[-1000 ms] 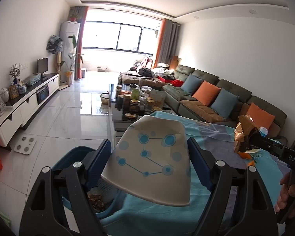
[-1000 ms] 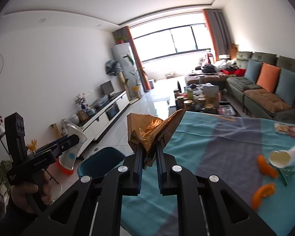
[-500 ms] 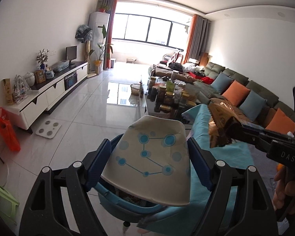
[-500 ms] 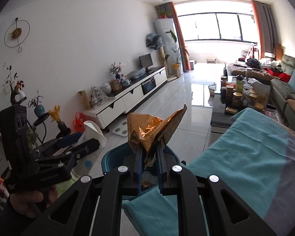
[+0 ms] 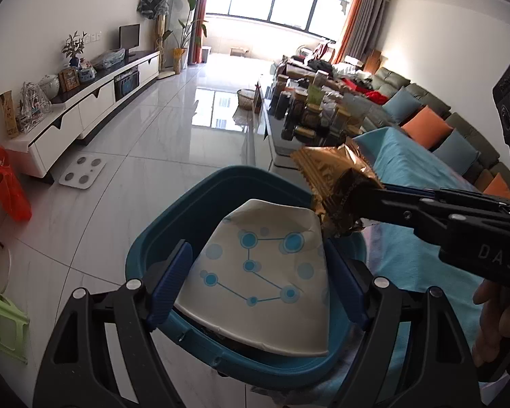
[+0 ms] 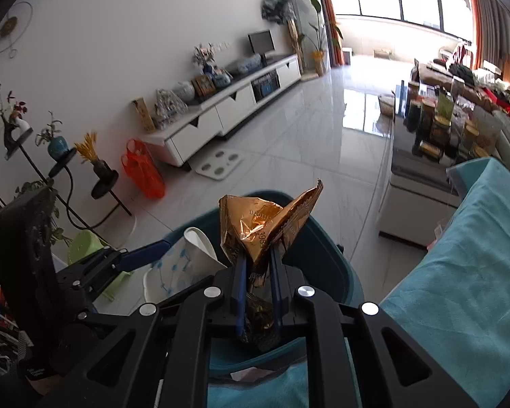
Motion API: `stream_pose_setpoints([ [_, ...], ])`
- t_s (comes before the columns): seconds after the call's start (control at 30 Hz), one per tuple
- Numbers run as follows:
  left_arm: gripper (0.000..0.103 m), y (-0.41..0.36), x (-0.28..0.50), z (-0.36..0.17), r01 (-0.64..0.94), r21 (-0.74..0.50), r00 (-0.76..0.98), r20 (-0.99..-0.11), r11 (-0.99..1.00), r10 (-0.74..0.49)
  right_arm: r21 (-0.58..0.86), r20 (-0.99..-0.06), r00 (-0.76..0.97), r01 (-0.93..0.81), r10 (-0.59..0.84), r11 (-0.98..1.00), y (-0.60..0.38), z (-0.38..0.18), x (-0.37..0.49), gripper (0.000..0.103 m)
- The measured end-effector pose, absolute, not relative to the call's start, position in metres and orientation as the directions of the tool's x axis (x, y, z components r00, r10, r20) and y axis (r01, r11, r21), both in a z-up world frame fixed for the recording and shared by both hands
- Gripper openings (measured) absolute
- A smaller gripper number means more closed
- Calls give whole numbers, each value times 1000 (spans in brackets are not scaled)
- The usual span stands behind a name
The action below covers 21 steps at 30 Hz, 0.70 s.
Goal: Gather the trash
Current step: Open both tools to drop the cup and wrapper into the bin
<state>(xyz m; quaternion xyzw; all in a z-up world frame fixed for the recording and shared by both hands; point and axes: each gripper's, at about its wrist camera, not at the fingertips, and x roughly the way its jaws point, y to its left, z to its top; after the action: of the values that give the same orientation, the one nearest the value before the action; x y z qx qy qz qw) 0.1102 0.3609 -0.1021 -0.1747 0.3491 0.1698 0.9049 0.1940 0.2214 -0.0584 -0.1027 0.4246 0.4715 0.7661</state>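
Two grippers hold trash over a dark teal bin (image 5: 159,248) in the left wrist view: the left gripper (image 5: 255,285) is clamped on a flattened white paper cup (image 5: 261,272) with blue dots, and the right gripper (image 5: 360,204) reaches in from the right, pinching a crumpled gold foil wrapper (image 5: 333,176) above the bin's far rim. In the right wrist view, the right gripper (image 6: 257,261) grips the gold foil wrapper (image 6: 258,224) over the bin (image 6: 323,258), beside a teal tablecloth (image 6: 459,272), with the left gripper (image 6: 159,248) and its paper cup (image 6: 193,255) to the left.
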Motion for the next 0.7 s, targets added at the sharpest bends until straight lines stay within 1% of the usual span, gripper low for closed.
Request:
stream_pose_setpoints([
  [0.17, 78, 356, 130, -118, -436, -180, 671, -718, 882, 185, 242, -795, 169, -791, 582, 561, 235, -75, 202, 12],
  [0.23, 79, 356, 135, -122, -439, -170, 661, -726, 882, 189, 237, -811, 160, -790, 563, 566, 239, -80, 204, 15],
  [0.43, 79, 347, 140, -128, -444, -128, 632, -746, 887, 209, 234, -829, 145, -787, 540, 571, 249, -90, 209, 22],
  [0.47, 80, 346, 142, -128, -446, -122, 630, -747, 887, 213, 230, -829, 150, -786, 538, 573, 249, -90, 210, 24],
  [0.53, 84, 345, 142, -129, -445, -115, 627, -749, 888, 217, 239, -826, 147, -783, 544, 575, 250, -89, 211, 34],
  [0.57, 86, 344, 142, -130, -446, -109, 623, -750, 888, 221, 237, -827, 150, -781, 542, 577, 250, -89, 211, 35],
  [0.7, 88, 339, 141, -131, -446, -92, 620, -749, 890, 233, 250, -818, 153, -775, 555, 581, 246, -86, 213, 35],
])
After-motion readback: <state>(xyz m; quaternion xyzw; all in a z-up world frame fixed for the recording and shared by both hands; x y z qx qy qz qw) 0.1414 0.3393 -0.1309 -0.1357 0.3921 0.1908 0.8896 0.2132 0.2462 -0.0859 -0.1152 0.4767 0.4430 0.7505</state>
